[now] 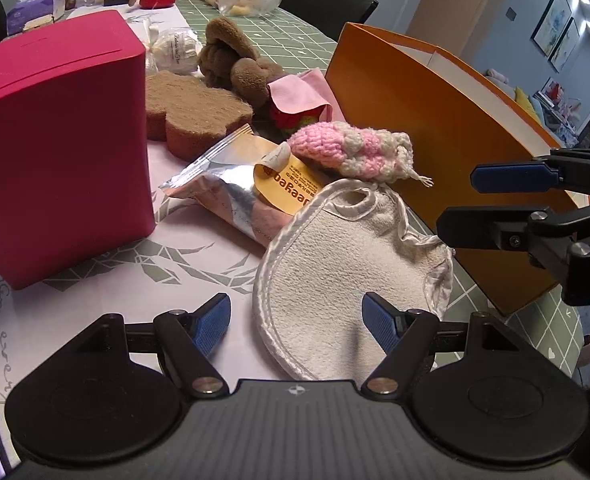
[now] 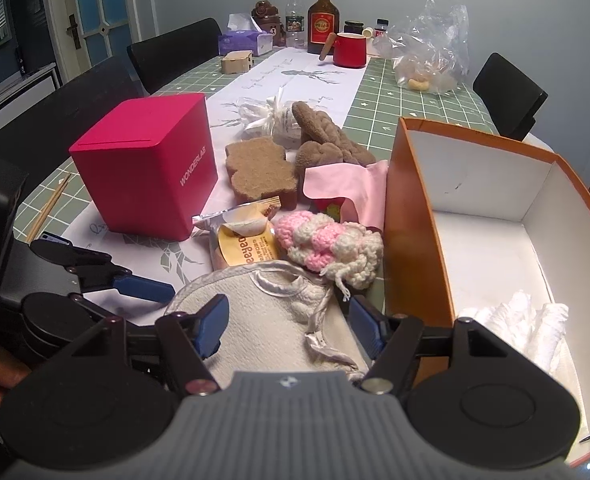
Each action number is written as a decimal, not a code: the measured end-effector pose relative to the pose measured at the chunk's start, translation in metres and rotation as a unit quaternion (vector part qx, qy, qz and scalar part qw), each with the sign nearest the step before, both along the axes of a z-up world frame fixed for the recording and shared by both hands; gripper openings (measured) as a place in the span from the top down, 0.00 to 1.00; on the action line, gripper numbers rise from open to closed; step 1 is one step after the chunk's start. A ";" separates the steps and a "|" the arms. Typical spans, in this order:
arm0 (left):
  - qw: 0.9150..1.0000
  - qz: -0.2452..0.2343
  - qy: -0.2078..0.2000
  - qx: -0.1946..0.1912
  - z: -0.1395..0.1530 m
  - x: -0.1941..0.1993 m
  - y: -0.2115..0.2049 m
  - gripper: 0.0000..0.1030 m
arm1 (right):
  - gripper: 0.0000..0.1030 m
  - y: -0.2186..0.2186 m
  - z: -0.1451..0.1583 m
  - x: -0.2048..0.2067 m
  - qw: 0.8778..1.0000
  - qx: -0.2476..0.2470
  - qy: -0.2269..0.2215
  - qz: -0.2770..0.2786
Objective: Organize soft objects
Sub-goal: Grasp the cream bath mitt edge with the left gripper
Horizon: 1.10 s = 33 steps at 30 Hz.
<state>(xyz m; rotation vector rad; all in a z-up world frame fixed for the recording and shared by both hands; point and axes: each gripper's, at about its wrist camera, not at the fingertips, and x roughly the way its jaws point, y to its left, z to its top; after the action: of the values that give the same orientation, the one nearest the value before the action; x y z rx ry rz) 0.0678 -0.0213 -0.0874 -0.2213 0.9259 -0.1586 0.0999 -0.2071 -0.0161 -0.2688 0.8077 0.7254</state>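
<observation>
The cream terry mitt lies limp just beside the orange box, light and floppy. Pinch its satin-trimmed edge, probably the firmest part. Your right gripper hangs over it, jaws spread, gripping nothing; your left gripper likewise gapes empty.

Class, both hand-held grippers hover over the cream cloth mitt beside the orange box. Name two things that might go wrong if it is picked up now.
1. The pink and white crochet piece lies against the cream cloth mitt, with its yarn tail at the mitt's edge; lifting may drag it along.
2. The mitt overlaps the foil snack packet, which may shift or get snagged.

The left hand-held gripper and right hand-held gripper are both open, so nothing is held yet.
</observation>
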 end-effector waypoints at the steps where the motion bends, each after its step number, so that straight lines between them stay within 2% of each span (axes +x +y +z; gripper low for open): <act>1: 1.000 -0.004 0.001 -0.009 0.000 0.001 0.000 0.15 | 0.35 -0.001 0.000 0.000 1.000 0.000 -0.001 0.000; 3: 1.000 -0.010 0.003 -0.020 0.000 0.002 -0.001 0.21 | 0.35 -0.002 0.000 0.000 1.000 -0.001 -0.003 -0.001; 5: 1.000 -0.016 0.008 -0.012 0.001 0.003 -0.004 0.26 | 0.35 -0.003 0.000 0.001 1.000 -0.002 -0.002 -0.001; 7: 1.000 -0.018 0.012 -0.009 0.002 0.003 -0.005 0.37 | 0.35 -0.004 0.000 0.001 1.000 -0.002 -0.003 -0.001; 9: 1.000 -0.017 0.018 -0.013 0.002 0.004 -0.003 0.59 | 0.35 -0.005 0.000 0.000 1.000 -0.003 -0.003 -0.002; 11: 0.999 -0.014 0.027 -0.020 0.002 0.005 0.001 0.74 | 0.35 -0.005 0.001 0.000 1.000 -0.003 -0.005 -0.002; 15: 0.999 -0.011 0.028 -0.034 0.005 0.003 0.008 0.86 | 0.35 -0.006 0.001 0.000 1.000 -0.005 -0.008 -0.005; 19: 0.999 -0.019 0.011 -0.037 0.020 -0.004 0.014 0.92 | 0.35 -0.007 0.001 0.000 1.000 -0.006 -0.009 -0.006; 23: 1.000 -0.025 0.003 -0.014 0.032 -0.014 0.020 0.94 | 0.35 -0.007 0.001 0.000 1.000 -0.007 -0.011 -0.007; 27: 0.999 -0.017 0.025 0.021 0.035 -0.027 0.029 0.94 | 0.35 -0.003 0.001 0.001 1.000 -0.008 -0.015 -0.007; 33: 0.997 0.015 0.062 0.040 0.037 -0.046 0.057 0.94 | 0.35 0.010 -0.004 0.002 1.000 -0.012 -0.008 -0.004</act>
<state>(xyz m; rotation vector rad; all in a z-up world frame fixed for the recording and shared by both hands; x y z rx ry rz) 0.0218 0.0359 -0.0506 -0.1724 1.0490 -0.0811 0.1017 -0.1970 -0.0200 -0.2926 0.8026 0.7051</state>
